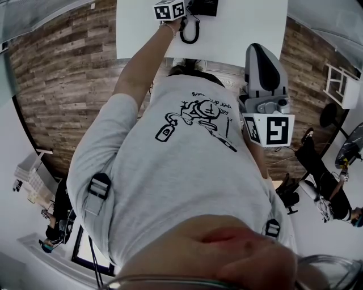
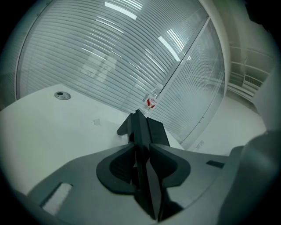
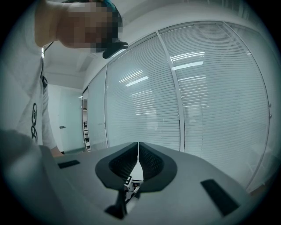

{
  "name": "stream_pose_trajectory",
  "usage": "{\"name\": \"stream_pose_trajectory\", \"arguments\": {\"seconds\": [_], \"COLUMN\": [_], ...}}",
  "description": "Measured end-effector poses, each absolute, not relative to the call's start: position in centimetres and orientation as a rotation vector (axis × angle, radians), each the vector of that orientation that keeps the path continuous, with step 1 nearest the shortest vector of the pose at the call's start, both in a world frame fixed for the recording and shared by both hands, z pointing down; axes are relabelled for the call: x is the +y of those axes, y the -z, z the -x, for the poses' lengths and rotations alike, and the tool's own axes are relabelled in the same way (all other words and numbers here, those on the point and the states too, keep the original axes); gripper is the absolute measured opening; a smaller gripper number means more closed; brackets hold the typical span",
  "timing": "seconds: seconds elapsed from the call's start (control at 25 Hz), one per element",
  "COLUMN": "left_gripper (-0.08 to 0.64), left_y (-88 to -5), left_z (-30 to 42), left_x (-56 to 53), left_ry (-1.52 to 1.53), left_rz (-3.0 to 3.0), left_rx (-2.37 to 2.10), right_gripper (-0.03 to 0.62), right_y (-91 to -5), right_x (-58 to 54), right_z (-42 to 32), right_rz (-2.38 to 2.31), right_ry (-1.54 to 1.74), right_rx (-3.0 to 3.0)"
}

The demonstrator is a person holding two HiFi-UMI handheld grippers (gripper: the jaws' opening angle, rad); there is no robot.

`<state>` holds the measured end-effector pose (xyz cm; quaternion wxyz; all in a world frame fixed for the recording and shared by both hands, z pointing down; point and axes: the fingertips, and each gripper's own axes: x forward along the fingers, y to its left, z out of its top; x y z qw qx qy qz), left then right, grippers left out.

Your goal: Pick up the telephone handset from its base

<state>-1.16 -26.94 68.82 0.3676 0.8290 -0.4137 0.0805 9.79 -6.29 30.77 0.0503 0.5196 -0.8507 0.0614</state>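
Two grippers, one busy | left gripper, top centre of the head view over the white table, pinches the black telephone handset edge-on between its pads | phone base and coiled cord just beside it | right gripper, mid-right beside the grey T-shirt, jaws pressed together on nothing.

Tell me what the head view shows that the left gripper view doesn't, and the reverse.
Head view only: the person's grey shirt, the wooden floor, the right gripper held beside the body, and the phone's looped cord. Left gripper view only: the window blinds, a round cap set in the white table, and the jaws closed on the black handset. Both: that table and the left gripper.
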Motion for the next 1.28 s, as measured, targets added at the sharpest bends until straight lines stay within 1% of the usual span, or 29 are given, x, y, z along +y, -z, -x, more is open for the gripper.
{"name": "stream_pose_trajectory", "arguments": {"seconds": [0.08,0.16,0.28,0.32,0.44,0.68,1.04,1.28], "left_gripper": [0.107,0.149,0.15,0.103,0.078,0.072,0.072,0.072], "left_y": [-69.0,-69.4,-69.3,-69.1,-68.2,-65.7,-57.7,-51.4], "left_z": [1.1,1.3,0.9,0.6,0.3,0.5,0.9,3.2], "left_x": [-27.4,-27.7,-27.7,-27.6,-27.3,-26.9,-24.8,-21.8], "left_ry": [-0.23,-0.245,-0.239,-0.232,-0.187,-0.162,-0.054,0.082], "left_rz": [-2.137,-2.129,-2.141,-2.151,-2.149,-2.209,-2.289,-2.309], "left_rx": [-1.06,-1.057,-1.002,-0.98,-0.956,-0.965,-0.992,-1.034], "right_gripper": [0.006,0.006,0.006,0.006,0.006,0.006,0.006,0.006], "right_y": [-30.9,-30.9,-30.9,-30.9,-30.8,-30.5,-29.7,-28.6], "right_x": [-6.4,-6.4,-6.4,-6.3,-6.2,-6.3,-6.7,-6.8], "right_z": [-9.8,-9.9,-10.0,-10.0,-9.9,-9.9,-10.2,-9.6], "right_rz": [-1.585,-1.586,-1.586,-1.585,-1.583,-1.575,-1.563,-1.551], "right_ry": [-0.19,-0.194,-0.2,-0.199,-0.196,-0.185,-0.162,-0.122], "right_rx": [-2.587,-2.585,-2.587,-2.59,-2.596,-2.617,-2.663,-2.691]}}
